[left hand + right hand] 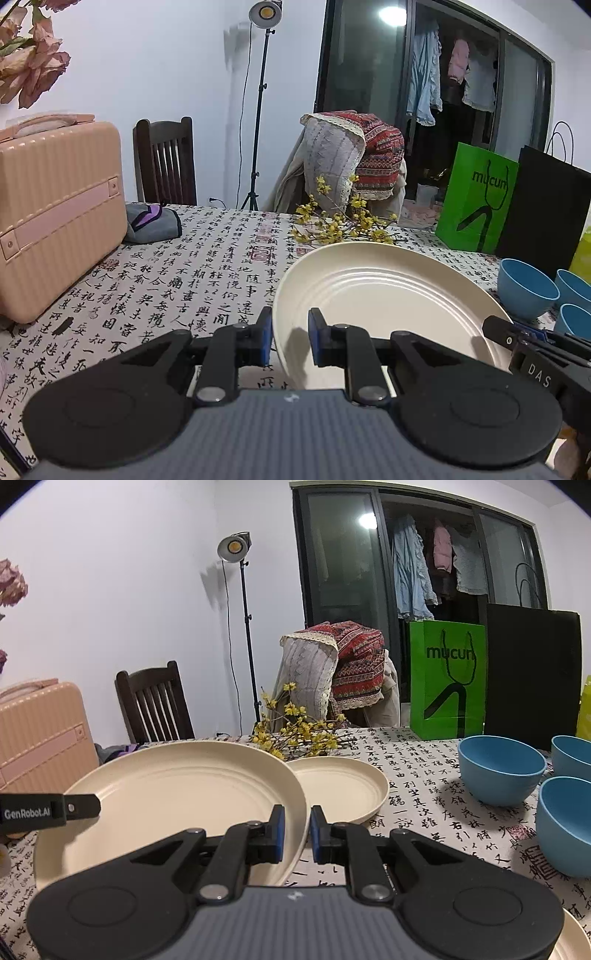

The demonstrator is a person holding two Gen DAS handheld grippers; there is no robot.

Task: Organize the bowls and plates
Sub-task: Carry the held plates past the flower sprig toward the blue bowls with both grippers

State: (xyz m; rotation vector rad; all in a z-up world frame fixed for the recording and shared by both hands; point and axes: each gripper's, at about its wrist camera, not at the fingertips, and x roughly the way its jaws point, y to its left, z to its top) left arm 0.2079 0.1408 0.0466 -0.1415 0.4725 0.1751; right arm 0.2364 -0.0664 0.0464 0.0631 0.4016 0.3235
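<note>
Tablecloth [207,266] printed with black calligraphy covers the whole working surface. Nearest in both wrist views is a large cream plate [173,797], gripped on opposite rims by both tools and lifted off the cloth with its left side tilted up. The left gripper [290,338] is clenched on the plate's left rim, its blue pads either side of the edge; the right gripper [297,829] is clamped the same way on the right rim, and each tool's tip shows at the far side of the other's view. Both point slightly downward toward the table. Just beyond the held plate's right edge a smaller cream plate [343,790] lies flat on the cloth, and a third cream rim [570,941] peeks in at the lower right corner. To the right, three blue bowls [500,770] stand upright, close together yet separate, well apart from the smaller plate. Yellow flower sprigs [299,734] lie behind the plates. On the left a pink suitcase [59,218] fills the table's side, with a grey pouch [155,221] beside it, leaving open cloth between suitcase and plates. At the far right edge stand a green paper bag [447,679] and a black bag [532,672]. Past the table are a dark wooden chair [166,162], a draped chair [340,672], a lamp on a stand [264,13] and dark glass doors with clothes hanging behind them.
</note>
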